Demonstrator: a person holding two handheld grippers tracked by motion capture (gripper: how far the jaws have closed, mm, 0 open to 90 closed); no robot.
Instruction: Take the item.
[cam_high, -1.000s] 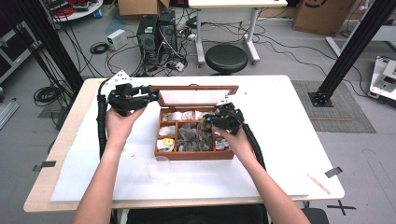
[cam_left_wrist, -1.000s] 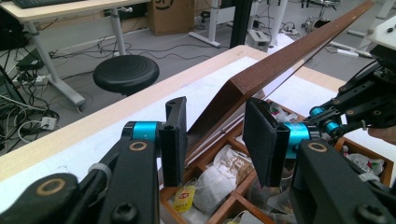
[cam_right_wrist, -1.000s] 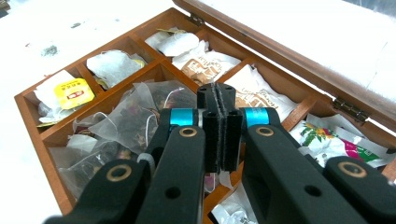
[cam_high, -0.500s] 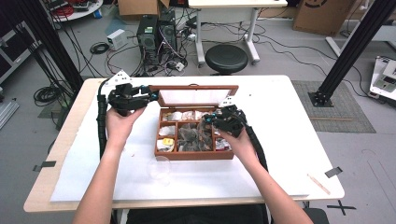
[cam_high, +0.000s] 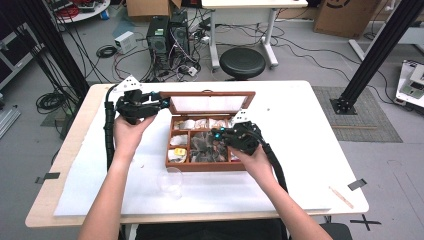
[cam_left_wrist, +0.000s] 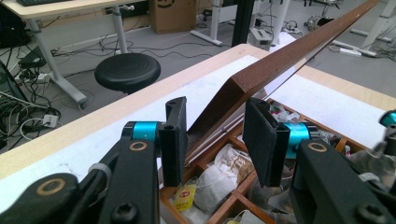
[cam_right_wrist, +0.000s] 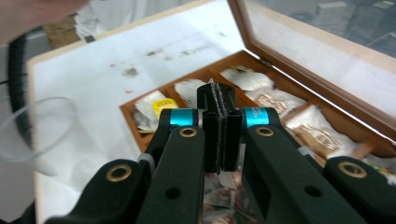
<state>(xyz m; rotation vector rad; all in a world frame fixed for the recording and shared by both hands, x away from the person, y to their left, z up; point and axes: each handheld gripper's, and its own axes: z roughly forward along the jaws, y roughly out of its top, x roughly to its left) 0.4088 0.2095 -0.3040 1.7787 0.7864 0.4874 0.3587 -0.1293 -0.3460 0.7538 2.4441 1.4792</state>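
The wooden box (cam_high: 207, 145) sits mid-counter (cam_high: 310, 125), its lid (cam_left_wrist: 280, 60) propped open. The left gripper (cam_left_wrist: 215, 140) pinches the lid's near corner between its fingers (cam_left_wrist: 259, 140). The right gripper (cam_right_wrist: 217, 100) hangs above the box's compartments — fingers pressed together on a thin paper tag. A clear cup (cam_high: 170, 181) stands just before the box.

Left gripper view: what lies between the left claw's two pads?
The corner of the raised lid sits inside the left claw, in the left gripper view.
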